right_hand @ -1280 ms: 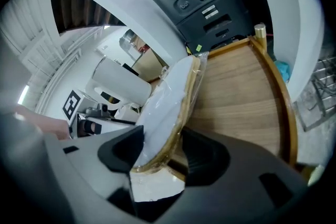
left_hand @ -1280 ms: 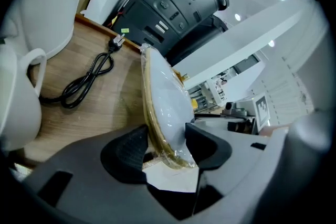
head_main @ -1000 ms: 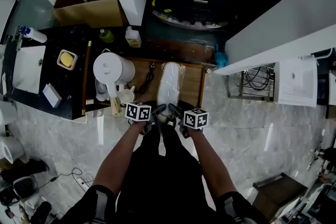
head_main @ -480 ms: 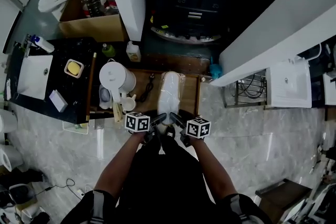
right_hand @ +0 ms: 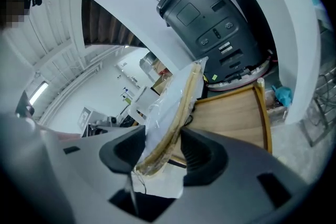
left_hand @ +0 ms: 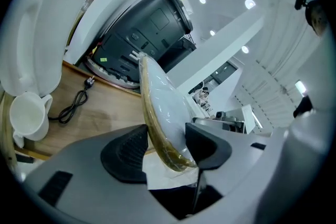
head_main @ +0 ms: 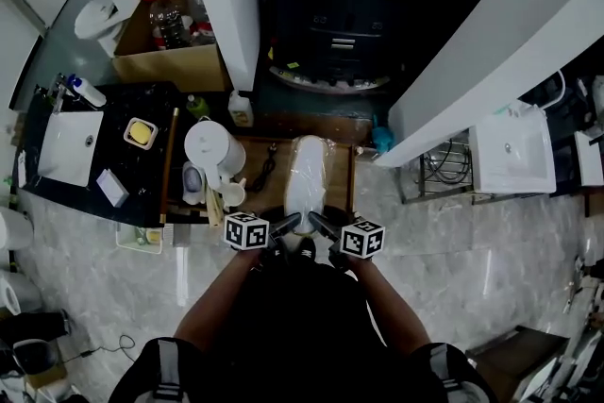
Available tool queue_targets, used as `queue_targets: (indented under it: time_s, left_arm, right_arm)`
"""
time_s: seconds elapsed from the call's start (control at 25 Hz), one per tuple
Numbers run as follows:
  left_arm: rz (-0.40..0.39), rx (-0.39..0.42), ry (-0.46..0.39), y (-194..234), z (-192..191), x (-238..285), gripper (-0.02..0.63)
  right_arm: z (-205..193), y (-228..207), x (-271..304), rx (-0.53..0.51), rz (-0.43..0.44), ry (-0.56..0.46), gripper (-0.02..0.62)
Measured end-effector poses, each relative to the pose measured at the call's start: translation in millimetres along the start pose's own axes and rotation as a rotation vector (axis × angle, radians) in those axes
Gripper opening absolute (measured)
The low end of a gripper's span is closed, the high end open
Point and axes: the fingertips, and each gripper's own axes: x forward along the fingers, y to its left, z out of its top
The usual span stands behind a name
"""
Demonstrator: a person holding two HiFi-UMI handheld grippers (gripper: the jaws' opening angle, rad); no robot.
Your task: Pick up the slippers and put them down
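From above, the left gripper [head_main: 288, 223] and right gripper [head_main: 317, 221] are holding wrapped slippers [head_main: 307, 173] over a wooden table [head_main: 343, 176]. In the left gripper view, the jaws are clamping the slippers' [left_hand: 160, 107] edge. In the right gripper view, the jaws, having just been closing, are pinching them [right_hand: 170, 123] too.

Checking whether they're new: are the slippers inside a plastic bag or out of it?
Inside: a glossy clear plastic bag wraps the slippers, its loose edge bunched between the left gripper's jaws.

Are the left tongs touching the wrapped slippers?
Touching. The left gripper view shows the left tongs closed on the near end of the slippers, with both sides pressing against the plastic wrap.
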Motion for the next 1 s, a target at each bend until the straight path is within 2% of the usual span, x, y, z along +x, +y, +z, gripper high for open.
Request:
queue_targets:
  time_s: [0.36, 0.64, 1.0]
  left_arm:
    - [-0.026, 0.051, -0.005, -32.3, 2.8, -10.0, 0.229]
    - [-0.032, 0.090, -0.052, -51.1, 14.2, -15.5, 0.229]
    - [-0.020, 0.134, -0.098, -59.0, 20.8, -14.6, 0.227]
  right_arm:
    - [6.2, 19.2, -26.8, -0.035, 0.033, -0.033, 0.213]
    - [21.0, 30.9, -39.9, -0.079, 0.060, -0.082, 0.212]
    - [28.2, 31.2, -44.2, -0.116, 0.088, -0.088, 0.212]
